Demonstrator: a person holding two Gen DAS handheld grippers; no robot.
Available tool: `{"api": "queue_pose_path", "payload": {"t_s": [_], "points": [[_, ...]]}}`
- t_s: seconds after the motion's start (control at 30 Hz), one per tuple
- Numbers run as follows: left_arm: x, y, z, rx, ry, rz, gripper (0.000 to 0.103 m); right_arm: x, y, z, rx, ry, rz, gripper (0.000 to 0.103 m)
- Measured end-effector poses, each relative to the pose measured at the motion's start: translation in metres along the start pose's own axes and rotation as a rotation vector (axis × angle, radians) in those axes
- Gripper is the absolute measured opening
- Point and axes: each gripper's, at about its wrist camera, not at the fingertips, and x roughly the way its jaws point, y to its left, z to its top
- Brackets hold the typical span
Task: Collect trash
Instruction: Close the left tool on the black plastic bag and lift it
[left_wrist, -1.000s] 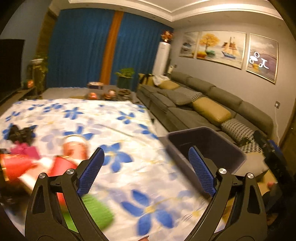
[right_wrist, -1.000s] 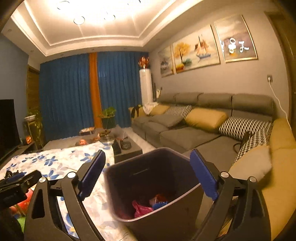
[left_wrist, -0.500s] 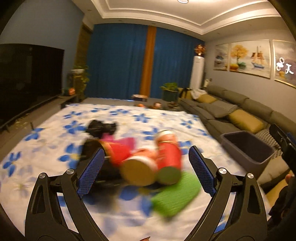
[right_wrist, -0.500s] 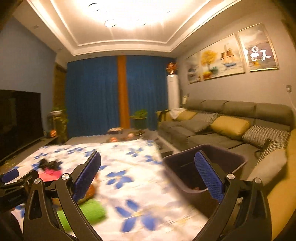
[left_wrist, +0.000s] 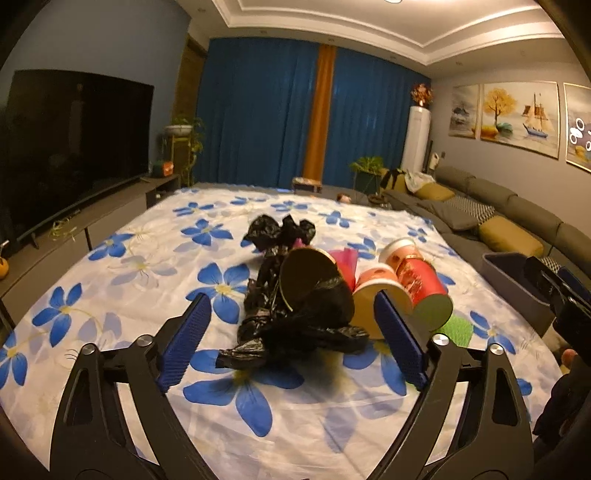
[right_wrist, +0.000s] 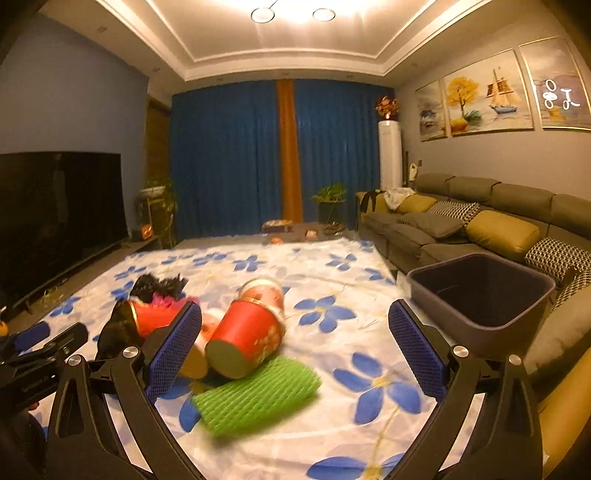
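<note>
— Black plastic bag (left_wrist: 295, 325), crumpled, lies between the left gripper (left_wrist: 291, 343)'s wide-open fingers, which hold nothing; red cups (left_wrist: 413, 280) just right of them.
— And the right gripper (right_wrist: 295, 347)?
— Spread wide, empty, green foam net (right_wrist: 255, 398) between its fingers; grey bin (right_wrist: 480, 295) beyond the right finger.

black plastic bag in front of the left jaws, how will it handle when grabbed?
The black plastic bag looks crumpled and thin, so likely floppy and light; it should squash and trail rather than hold shape. A paper cup lies against it, so lifting may drag or tip that cup. The left gripper is open, holding nothing.
</note>
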Motion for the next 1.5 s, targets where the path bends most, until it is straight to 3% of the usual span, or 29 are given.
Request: {"api": "queue_pose_path", "payload": {"t_s": [0.27, 0.43, 0.63, 0.83, 1.27, 1.5], "points": [[0.034, -0.002, -0.004, 0.04, 0.101, -0.036, 0.059, 0.014, 0.009, -0.007, -0.024, 0.037, -0.001, 0.097], [0.049, -0.004, -0.006, 0.044, 0.165, -0.079, 0.032, 0.026, 0.011, -0.01, -0.036, 0.068, -0.006, 0.097], [0.054, -0.003, -0.006, 0.035, 0.186, -0.105, 0.001, 0.039, 0.013, -0.013, -0.017, 0.112, 0.016, 0.097], [0.038, 0.004, -0.003, -0.008, 0.142, -0.121, 0.0, 0.051, 0.02, -0.013, -0.019, 0.137, 0.016, 0.097], [-0.014, 0.034, 0.022, -0.102, -0.002, -0.121, 0.0, 0.092, 0.038, -0.011, -0.004, 0.221, 0.01, 0.084], [-0.015, 0.042, 0.023, -0.118, -0.006, -0.128, 0.0, 0.111, 0.043, -0.017, -0.006, 0.287, -0.001, 0.083]]}}
